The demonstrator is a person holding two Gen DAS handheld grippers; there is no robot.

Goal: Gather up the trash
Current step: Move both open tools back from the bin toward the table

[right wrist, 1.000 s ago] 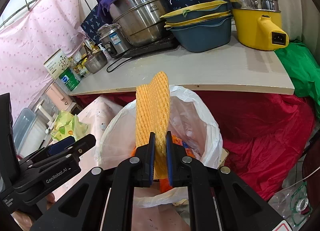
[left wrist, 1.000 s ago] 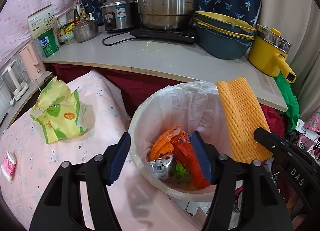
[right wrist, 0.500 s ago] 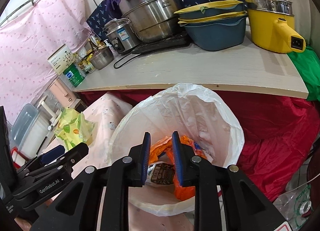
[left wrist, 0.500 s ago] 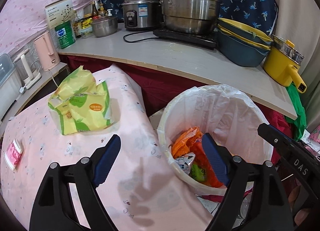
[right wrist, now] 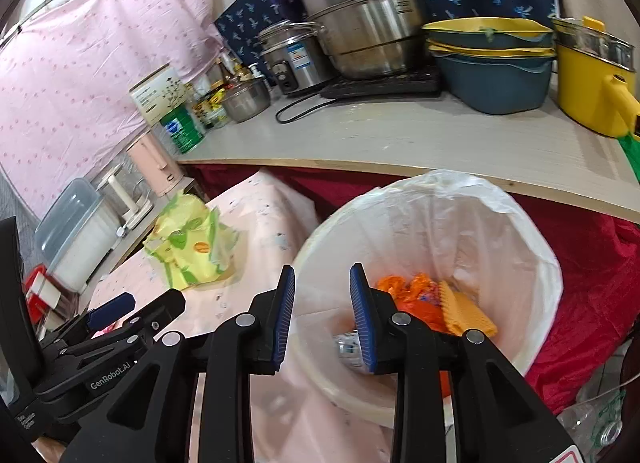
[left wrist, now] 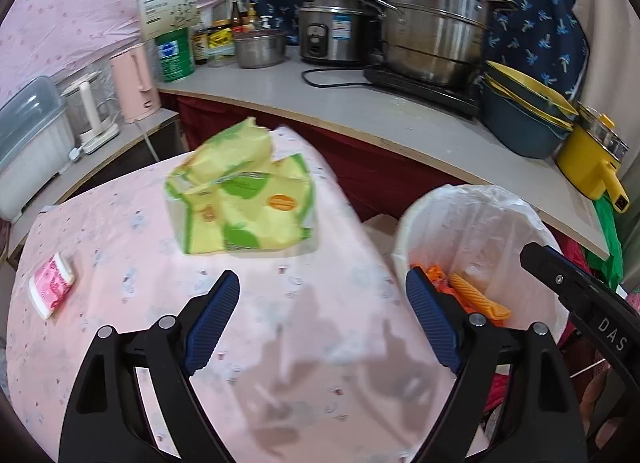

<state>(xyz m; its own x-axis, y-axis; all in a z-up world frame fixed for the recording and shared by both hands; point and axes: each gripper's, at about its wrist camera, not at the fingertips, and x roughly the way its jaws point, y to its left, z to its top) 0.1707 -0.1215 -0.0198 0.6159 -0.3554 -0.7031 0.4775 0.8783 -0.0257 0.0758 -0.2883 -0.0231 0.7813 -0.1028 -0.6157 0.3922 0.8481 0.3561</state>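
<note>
The left gripper [left wrist: 322, 319] is spreading wide over the table's [left wrist: 120, 247] near edge, lining up for the yellow-green wrapper [left wrist: 240, 199]. The right gripper [right wrist: 322, 315] is parting narrowly, empty, above the bin [right wrist: 532, 247], where the yellow foam net [right wrist: 466, 313] is lying.

Glossy crinkled plastic wrapper [left wrist: 244, 199]

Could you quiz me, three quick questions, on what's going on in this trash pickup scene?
1. True or false: the right gripper has something clamped in its fingers.
2. Where does the orange foam net lie? A) on the counter B) inside the lined trash bin C) on the pink tablecloth
3. Name one piece of trash not yet collected from the pink tablecloth.

Key
1. False: nothing between them.
2. B.
3. The yellow-green wrapper; the small pink packet also counts.
</note>
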